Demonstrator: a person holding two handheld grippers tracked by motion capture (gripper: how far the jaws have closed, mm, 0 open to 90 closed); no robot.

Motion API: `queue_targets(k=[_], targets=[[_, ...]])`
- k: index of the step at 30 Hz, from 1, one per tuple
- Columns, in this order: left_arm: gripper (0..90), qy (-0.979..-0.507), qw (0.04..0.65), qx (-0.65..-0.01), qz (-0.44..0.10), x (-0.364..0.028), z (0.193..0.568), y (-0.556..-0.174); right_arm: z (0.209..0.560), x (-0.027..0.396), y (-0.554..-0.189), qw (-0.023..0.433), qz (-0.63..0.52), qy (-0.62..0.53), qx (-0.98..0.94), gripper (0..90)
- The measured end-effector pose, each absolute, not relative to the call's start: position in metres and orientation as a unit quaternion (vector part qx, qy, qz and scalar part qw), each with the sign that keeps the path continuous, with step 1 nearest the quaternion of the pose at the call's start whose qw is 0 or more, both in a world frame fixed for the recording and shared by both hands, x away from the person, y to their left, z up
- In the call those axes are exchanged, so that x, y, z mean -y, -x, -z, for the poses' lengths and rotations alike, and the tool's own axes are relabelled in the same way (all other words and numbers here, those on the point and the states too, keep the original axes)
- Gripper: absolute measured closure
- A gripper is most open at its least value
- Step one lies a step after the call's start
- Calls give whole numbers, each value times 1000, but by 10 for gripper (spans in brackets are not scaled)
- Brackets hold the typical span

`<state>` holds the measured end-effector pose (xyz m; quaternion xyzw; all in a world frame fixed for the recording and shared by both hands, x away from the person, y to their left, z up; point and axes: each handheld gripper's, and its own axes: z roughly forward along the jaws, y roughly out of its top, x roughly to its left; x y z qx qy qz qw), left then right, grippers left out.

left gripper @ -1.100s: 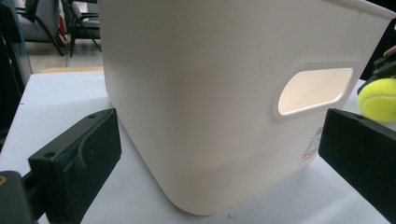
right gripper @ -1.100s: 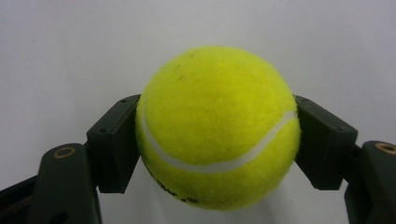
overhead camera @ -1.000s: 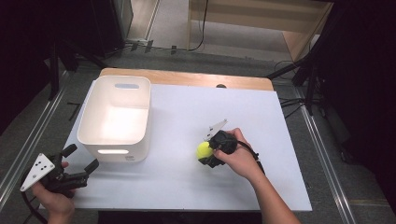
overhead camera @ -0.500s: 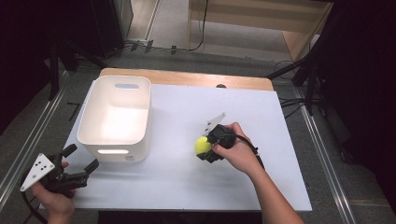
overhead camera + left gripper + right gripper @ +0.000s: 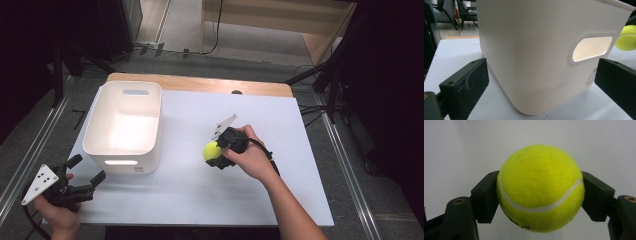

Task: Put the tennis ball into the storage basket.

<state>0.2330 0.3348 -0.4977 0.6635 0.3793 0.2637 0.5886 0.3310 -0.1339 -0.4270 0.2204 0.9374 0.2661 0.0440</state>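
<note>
Tennis ball is the item in hand; findings run left to right across the high view.

Left gripper: held low at the near left corner of the table, jaws spread wide with nothing between them. In the left gripper view the white bin stands just ahead of the jaws. Risk: if this gripper drifts forward, it could nudge the near wall and shift the bin as the ball arrives.

White bin: upright on the left half of the table, top open; its floor is washed out by glare, so contents cannot be confirmed.

Tennis ball: clamped in the right gripper near the table's middle, apart from the bin. The right gripper view shows the two jaws closed against opposite sides of the ball, contact falling roughly across its widest part.

Judgement: the hold relies on two small flat pads on a round, fuzzy surface. A quick swing or a tilt of the wrist could let the ball roll out. Released too low or short, it would likely strike the rim, bounce and run off the table.
</note>
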Motion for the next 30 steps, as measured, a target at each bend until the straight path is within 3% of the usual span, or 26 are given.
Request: queue_targets(k=[30], targets=[[0, -663, 590, -379, -262, -335, 498, -233, 392, 106, -352, 28, -276, -204, -939, 241]])
